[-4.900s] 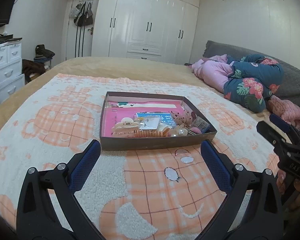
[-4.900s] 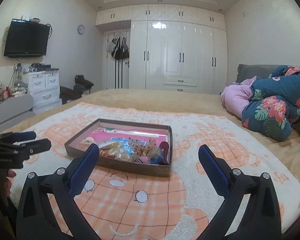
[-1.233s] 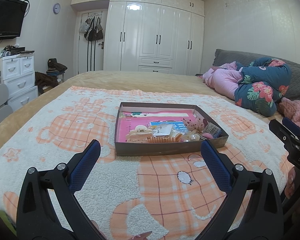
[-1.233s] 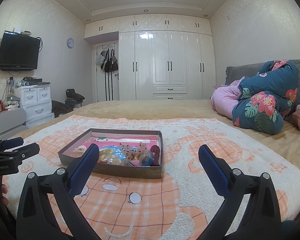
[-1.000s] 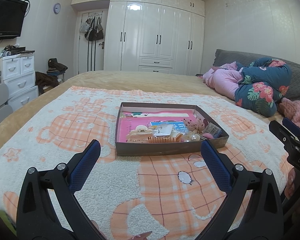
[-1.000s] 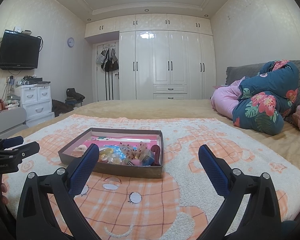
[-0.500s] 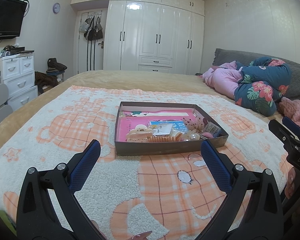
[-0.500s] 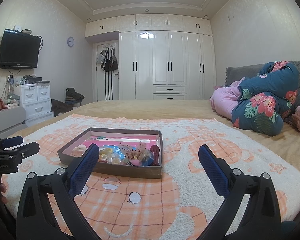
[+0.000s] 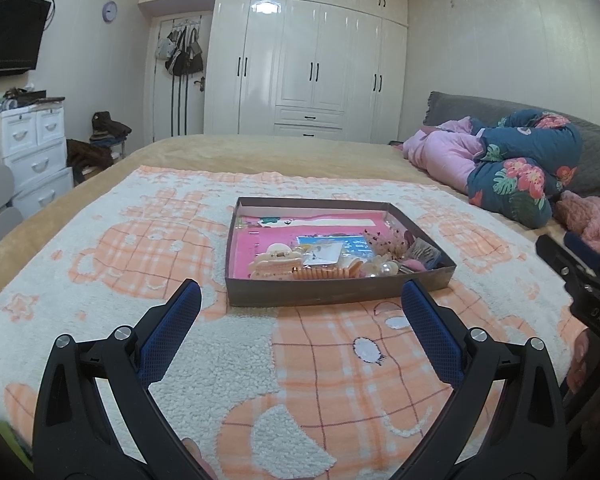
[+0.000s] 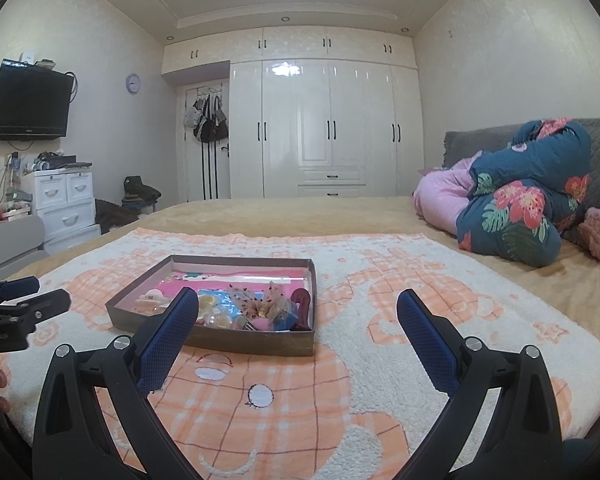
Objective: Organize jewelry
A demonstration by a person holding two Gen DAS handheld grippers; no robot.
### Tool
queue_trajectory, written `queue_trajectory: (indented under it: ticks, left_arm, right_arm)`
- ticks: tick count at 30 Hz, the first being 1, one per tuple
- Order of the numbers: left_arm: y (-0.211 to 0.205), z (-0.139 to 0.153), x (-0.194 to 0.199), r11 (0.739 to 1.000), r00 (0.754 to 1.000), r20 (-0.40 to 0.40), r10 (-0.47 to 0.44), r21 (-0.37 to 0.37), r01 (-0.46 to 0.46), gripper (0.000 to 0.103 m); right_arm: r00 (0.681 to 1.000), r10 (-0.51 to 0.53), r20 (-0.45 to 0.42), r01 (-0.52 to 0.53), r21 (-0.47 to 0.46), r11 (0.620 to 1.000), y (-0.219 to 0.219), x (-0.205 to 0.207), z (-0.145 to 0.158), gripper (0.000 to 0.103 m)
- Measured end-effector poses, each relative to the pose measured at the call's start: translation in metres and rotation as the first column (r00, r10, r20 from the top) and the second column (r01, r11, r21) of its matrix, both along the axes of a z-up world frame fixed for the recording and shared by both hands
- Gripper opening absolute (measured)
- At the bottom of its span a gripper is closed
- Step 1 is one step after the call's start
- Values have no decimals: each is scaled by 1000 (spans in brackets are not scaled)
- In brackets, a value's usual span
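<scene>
box: shallow brown cardboard box [image 9: 336,292], pink-lined, hair clips and trinkets heaped at its near end (jumbled)
grippers: left gripper [image 9: 300,328] and right gripper [image 10: 298,330] spread, empty, facing it from the bed

A shallow brown box [image 9: 332,294] with a pink lining lies flat and open on the orange-and-white blanket [image 9: 140,240]. Cream hair clips [image 9: 274,262], pearly beads [image 9: 386,268], a blue card [image 9: 340,244] and small trinkets crowd its near half.

Both wrist cams low, facing tray [image 9: 332,296].
</scene>
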State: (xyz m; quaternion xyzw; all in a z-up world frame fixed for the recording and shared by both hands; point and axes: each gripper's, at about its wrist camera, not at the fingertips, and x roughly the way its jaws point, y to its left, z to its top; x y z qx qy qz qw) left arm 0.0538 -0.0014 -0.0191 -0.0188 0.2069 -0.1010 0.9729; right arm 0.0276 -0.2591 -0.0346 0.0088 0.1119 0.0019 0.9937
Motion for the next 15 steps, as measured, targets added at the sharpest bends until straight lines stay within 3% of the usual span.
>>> queue_trajectory:
  ticks: [4, 7, 9, 11, 13, 15]
  left_arm:
    - [20, -1, 22, 998, 998, -46, 49, -24, -51, 92]
    - [53, -7, 59, 990, 984, -111, 137, -4, -138, 92]
    - [84, -14, 93, 972, 955, -184, 234, 21, -234, 92]
    - [124, -26, 131, 943, 910, -255, 327, 23, -332, 92]
    - [152, -34, 157, 912, 871, -280, 403, 48, -406, 92]
    - [182, -50, 190, 875, 806, -357, 472, 81, -477, 92]
  right_arm:
    - [991, -91, -97, 96, 53, 994, -29, 32, -7, 97]
    - [944, -228, -239, 242, 33, 970, -78, 89, -20, 97]
    - [890, -329, -317, 340, -24, 940, -113, 128, -30, 97]
    - [815, -393, -426, 394, -91, 915, -151, 173, -44, 97]
    - [729, -414, -545, 444, -84, 892, -187, 211, -59, 97]
    - [661, -434, -613, 494, -80, 866, -213, 233, -72, 97]
